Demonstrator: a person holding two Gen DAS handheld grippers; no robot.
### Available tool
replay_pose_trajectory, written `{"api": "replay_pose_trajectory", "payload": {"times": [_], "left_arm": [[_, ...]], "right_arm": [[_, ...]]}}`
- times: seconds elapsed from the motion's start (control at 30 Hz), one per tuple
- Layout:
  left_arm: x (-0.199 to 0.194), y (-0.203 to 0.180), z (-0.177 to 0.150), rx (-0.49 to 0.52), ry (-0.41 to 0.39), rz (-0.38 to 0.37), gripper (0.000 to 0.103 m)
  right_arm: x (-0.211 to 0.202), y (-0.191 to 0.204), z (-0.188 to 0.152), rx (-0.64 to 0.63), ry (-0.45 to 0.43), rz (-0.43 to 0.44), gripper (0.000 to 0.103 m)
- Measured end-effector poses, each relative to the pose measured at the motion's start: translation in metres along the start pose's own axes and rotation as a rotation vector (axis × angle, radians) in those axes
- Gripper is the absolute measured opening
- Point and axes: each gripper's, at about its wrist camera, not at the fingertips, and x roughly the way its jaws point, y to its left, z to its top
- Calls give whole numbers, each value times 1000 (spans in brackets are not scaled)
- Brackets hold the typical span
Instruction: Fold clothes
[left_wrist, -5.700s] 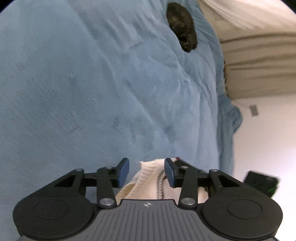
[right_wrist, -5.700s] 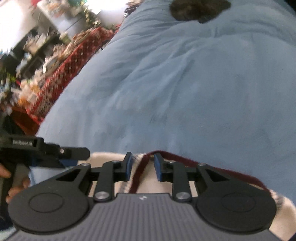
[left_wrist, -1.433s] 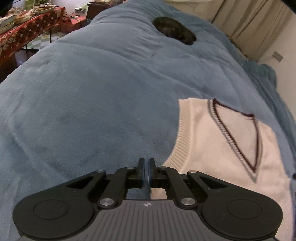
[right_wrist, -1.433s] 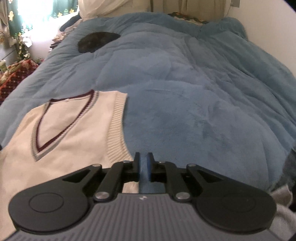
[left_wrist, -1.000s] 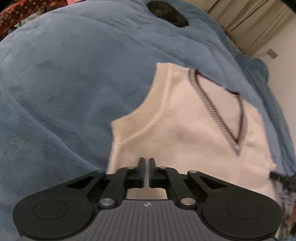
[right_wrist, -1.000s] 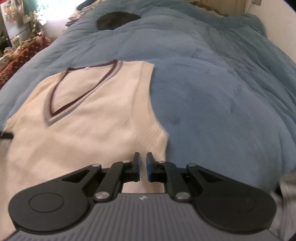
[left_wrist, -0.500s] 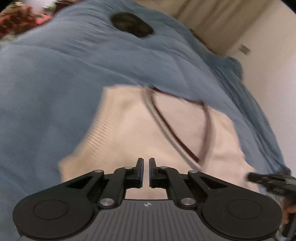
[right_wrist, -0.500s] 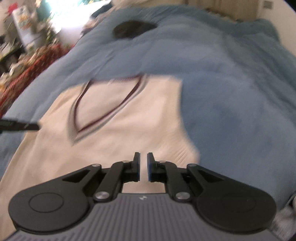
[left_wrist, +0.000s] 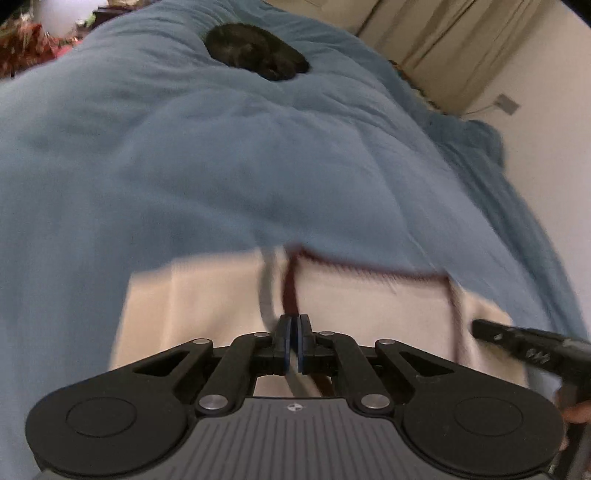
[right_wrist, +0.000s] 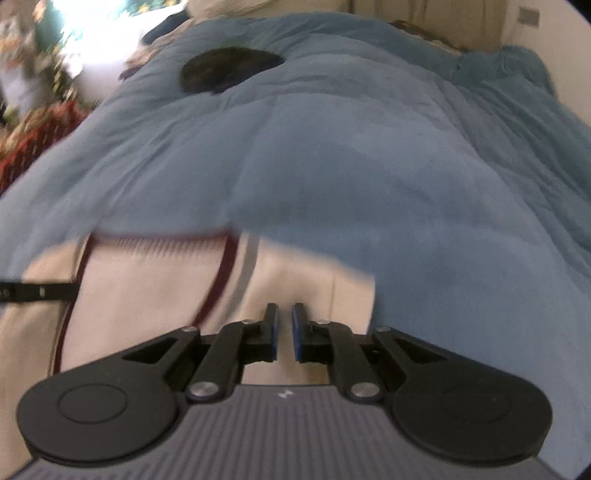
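Both hand-held grippers moved up the vest (left_wrist: 207, 295) since approx. 1 s ago: from hem/side area to the shoulders, so vest is laid flat on bed (left_wrist: 184, 166) and first fold is prob. next. Left hand-held gripper (left_wrist: 294, 334) together, over collar trim; right hand-held gripper (right_wrist: 284, 326) nearly together, nothing clamped, above right shoulder.

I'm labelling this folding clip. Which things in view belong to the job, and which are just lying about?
Belongs to the job:
- cream vest, spread flat
- left gripper, shut, empty
- right gripper, nearly shut, empty

Just lying about:
- blue blanket (only the work surface)
- dark furry heap near the far end
- beige curtains
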Motion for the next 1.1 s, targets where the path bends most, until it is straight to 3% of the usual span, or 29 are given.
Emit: {"api": "replay_pose_trajectory", "payload": {"times": [0.1,0.23,0.37,0.47,0.6,0.77,1.1], "left_arm": [[5,-3,25,21,8,26,5],[-41,-9,15,59,-37,-59,5],[-78,-12,-28,66,13,-97,5],[-96,-17,-68,88,5,-77,5],[-93,-14,-93,52,-25,-48,5],[-48,-5,-80,-2,-41,-20,5],[18,-9,1,15,-78,21,5]], "right_arm": [[8,-12,25,45,-12,5,8],[-33,-16,8,49,-33,57,9],[-70,2,-40,-23,16,118,9],[-89,23,-79,-76,29,144,9],[-78,44,-98,-114,35,121,9],[-43,50,-77,-79,13,87,8],[38,44,2,-42,-22,49,5]]}}
